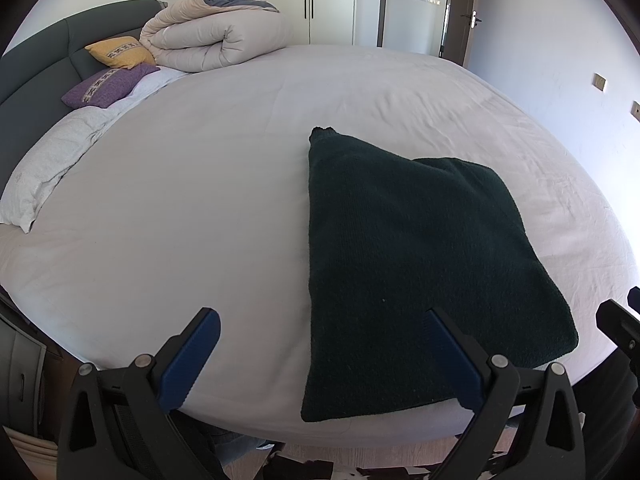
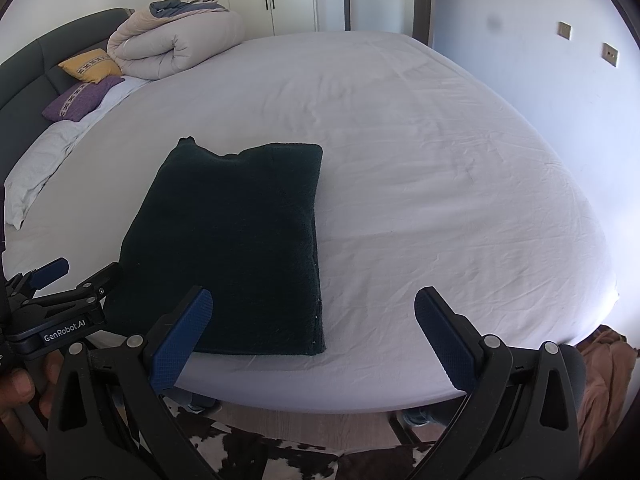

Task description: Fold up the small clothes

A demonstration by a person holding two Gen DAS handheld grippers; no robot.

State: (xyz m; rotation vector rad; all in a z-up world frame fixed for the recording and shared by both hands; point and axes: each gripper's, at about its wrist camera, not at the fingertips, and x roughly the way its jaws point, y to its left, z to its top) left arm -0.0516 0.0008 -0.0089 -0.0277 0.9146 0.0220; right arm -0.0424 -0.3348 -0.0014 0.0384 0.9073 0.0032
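Dark sweater [image 2: 236,240] is laid folded near the bed's [image 2: 440,160] front edge, within reach. Left tongs [image 1: 324,356] and right tongs [image 2: 312,336] are held wide open, empty, just short of it.

Folded dark green sweater [image 1: 408,264] lies on the white bed [image 1: 200,184], left gripper [image 1: 324,320] spread wide above it.

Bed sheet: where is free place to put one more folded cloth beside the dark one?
The bed sheet is bare to the right of the dark green sweater, up to the wall-side edge, and left of it toward the white pillow. The headboard corner is crowded by cushions and the rolled duvet.
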